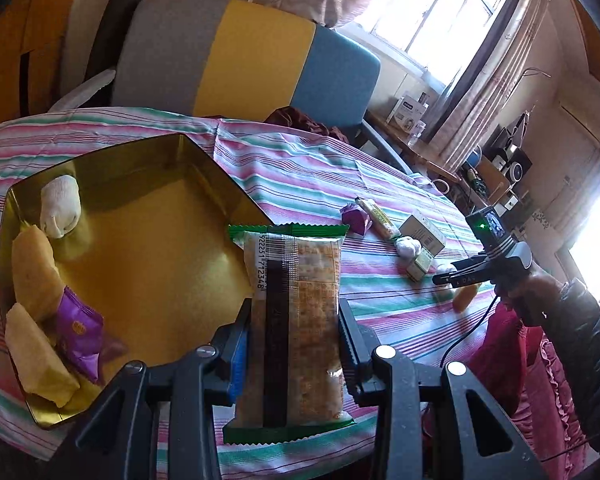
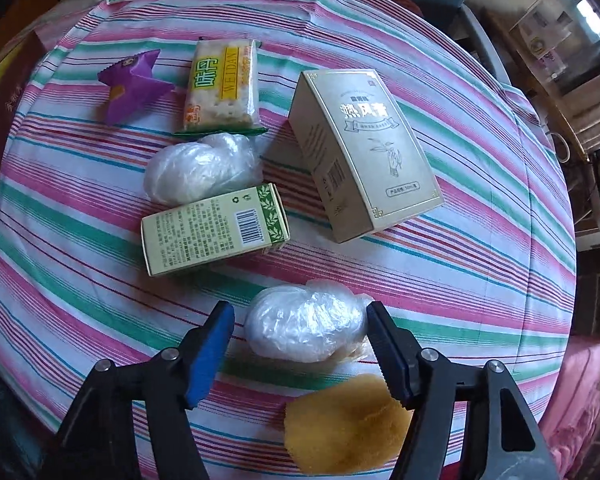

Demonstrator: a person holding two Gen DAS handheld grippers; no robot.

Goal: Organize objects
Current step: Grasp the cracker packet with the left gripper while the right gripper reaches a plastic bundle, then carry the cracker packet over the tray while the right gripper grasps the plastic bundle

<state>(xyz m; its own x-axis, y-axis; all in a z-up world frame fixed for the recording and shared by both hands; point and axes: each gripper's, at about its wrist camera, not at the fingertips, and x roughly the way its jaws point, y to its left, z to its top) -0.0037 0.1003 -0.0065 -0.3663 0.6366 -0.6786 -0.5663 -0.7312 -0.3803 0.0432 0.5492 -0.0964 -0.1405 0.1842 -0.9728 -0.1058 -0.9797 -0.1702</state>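
My left gripper is shut on a green-edged cracker packet, held upright over the striped cloth beside the gold tin. The tin holds a white wrapped ball, two yellow cakes and a purple packet. My right gripper points down at the table, open, its fingers on either side of a plastic-wrapped white ball. The left blue pad stands clear of the ball. A yellow cake lies just below it.
On the cloth also lie a green box, a beige box, a second wrapped ball, another cracker packet and a purple packet. A grey, yellow and blue chair stands behind the round table.
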